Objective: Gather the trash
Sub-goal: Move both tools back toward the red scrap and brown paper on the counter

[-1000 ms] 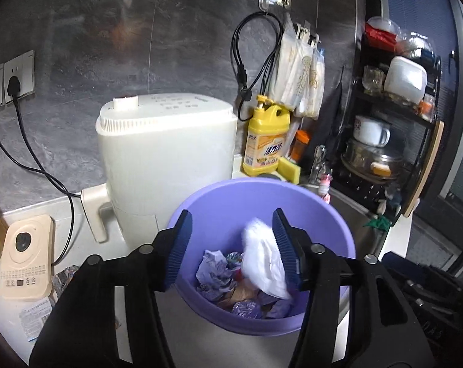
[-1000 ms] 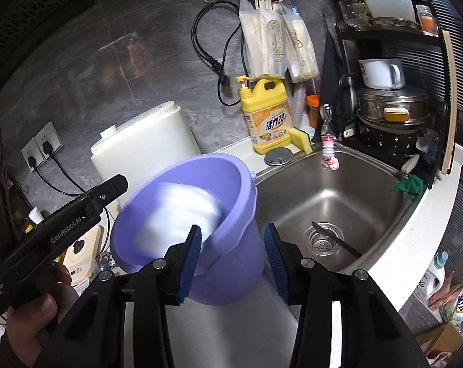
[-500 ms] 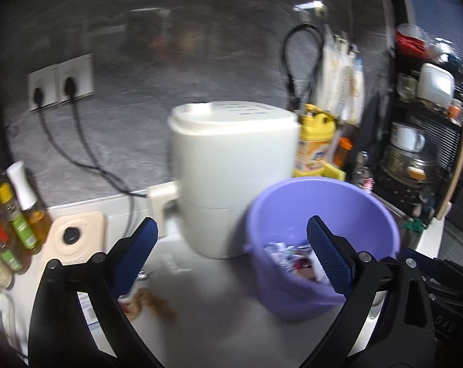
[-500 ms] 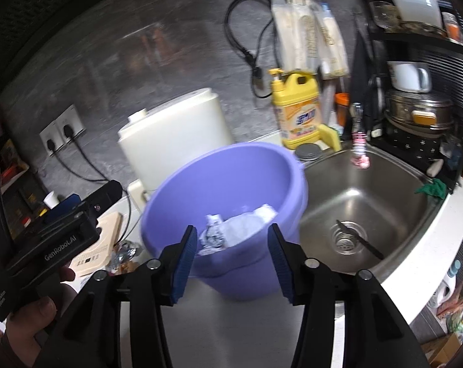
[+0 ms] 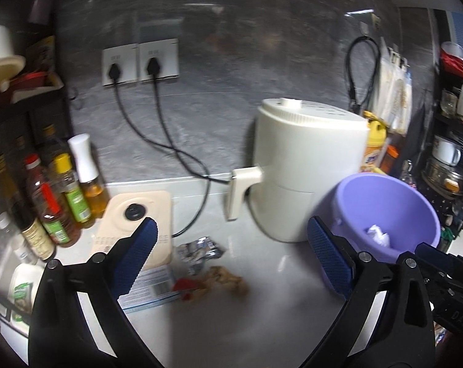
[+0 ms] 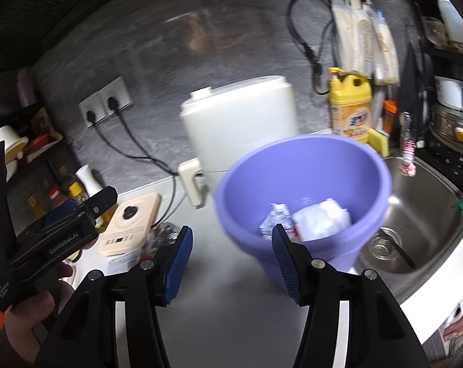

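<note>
A purple plastic bucket stands on a pale kitchen counter, between a white air fryer and a steel sink. Inside it lie a crumpled white tissue wad and a scrunched printed wrapper. More trash sits loose on the counter: a crinkled silver foil wrapper, a brown crumpled scrap with a red bit touching it, all just beside a beige flat appliance. The left gripper is spread wide above these scraps, holding nothing. The right gripper, jaws opening, is empty, aimed at the counter by the bucket's foot. Sauce bottles line the left edge.
</note>
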Demonstrator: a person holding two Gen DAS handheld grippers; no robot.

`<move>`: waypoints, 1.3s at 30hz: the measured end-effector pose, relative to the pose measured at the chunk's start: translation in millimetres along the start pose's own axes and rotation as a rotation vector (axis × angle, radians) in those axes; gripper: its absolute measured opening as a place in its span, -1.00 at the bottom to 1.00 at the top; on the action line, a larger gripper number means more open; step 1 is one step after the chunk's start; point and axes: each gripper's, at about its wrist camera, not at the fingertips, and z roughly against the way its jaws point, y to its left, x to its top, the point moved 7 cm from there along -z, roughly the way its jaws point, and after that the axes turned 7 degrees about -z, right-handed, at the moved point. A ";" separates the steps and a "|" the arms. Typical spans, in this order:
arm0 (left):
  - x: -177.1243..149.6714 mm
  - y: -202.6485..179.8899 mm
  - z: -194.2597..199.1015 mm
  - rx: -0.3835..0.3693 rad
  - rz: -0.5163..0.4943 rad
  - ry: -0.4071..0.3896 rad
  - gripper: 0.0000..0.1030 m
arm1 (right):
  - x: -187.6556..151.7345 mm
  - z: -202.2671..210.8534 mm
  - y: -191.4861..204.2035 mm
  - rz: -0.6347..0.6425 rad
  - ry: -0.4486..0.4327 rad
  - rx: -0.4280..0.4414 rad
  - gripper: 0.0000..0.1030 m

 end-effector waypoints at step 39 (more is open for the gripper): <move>-117.8 97.7 -78.6 0.088 0.084 0.269 0.88 | -82.0 -108.8 46.7 0.049 0.231 -0.013 0.43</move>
